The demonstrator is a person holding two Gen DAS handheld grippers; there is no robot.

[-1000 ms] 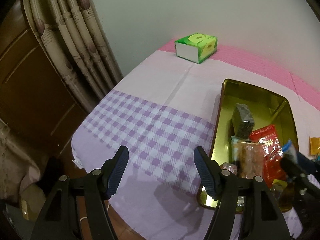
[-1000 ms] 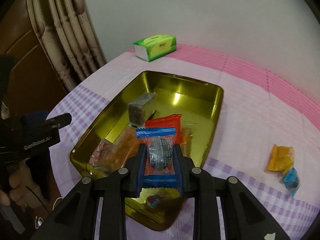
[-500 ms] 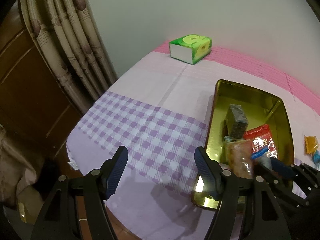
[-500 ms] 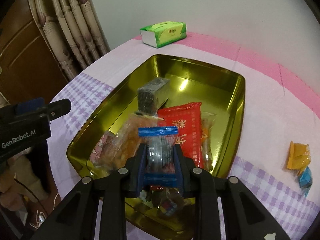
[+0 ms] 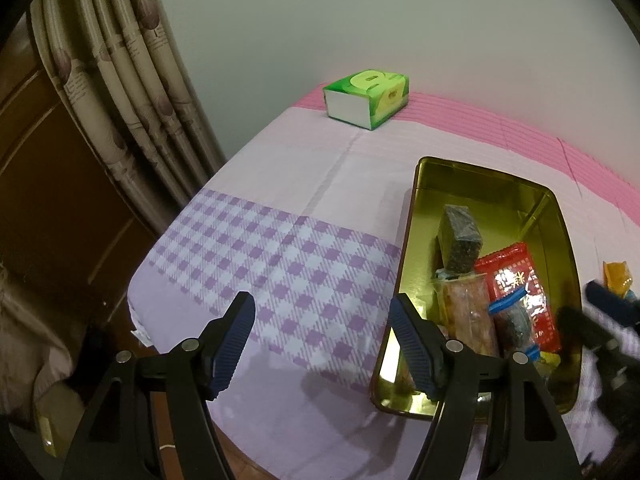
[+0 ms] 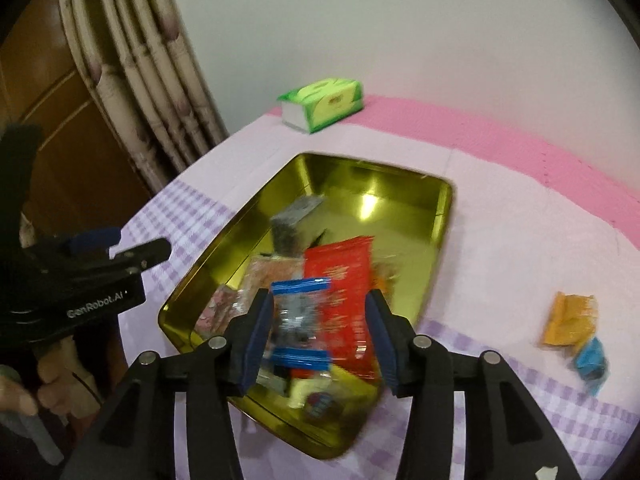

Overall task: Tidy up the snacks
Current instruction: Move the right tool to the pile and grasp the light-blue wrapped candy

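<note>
Now | right claw [image 6: 318, 338] opening, blurred packet [image 6: 301, 322] between | left claw [image 5: 322, 346] spread, empty

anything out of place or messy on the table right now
Yes. Two snacks lie outside the gold tray: an orange packet and a small blue packet, on the cloth to its right. Inside the tray the packets are heaped and overlapping. The green tissue box sits apart by the wall.

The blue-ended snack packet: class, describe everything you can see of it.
The blue-ended snack packet is a clear wrapper with blue sealed strips at both ends and something dark and round inside. It lies in the gold tin, on the red packet and other snacks, between the opening jaws of the right gripper, released.
</note>
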